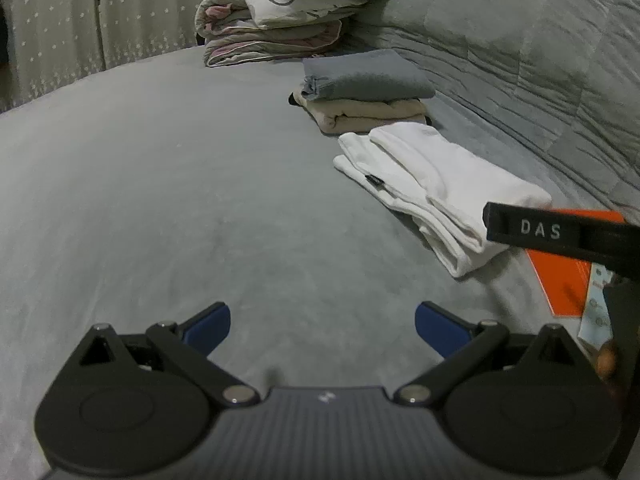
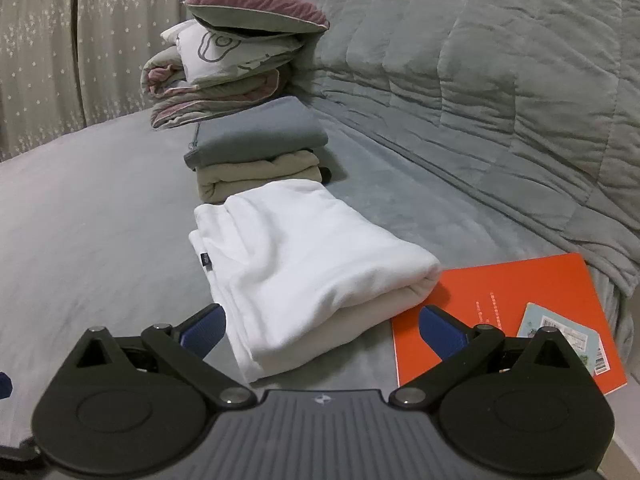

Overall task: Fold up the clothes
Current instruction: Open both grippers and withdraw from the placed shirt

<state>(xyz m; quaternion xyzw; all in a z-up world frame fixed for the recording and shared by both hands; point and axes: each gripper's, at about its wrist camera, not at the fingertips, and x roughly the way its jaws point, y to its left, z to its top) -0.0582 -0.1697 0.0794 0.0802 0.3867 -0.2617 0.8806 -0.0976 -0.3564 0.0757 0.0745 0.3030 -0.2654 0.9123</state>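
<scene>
Folded white garment [image 2: 308, 272] on bed [image 1: 160, 208]; left gripper [image 1: 322, 328], right gripper [image 2: 322, 330] level, jaws spread, empty

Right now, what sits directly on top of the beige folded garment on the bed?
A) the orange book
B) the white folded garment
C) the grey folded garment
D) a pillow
C: the grey folded garment lies stacked on the beige folded garment, while the white folded garment lies in front of that stack, nearer the grippers.

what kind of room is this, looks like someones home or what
Most likely a bedroom in a home: a bed with a grey cover, a stack of folded bedding and a cushion, and star-print curtains behind.
</scene>
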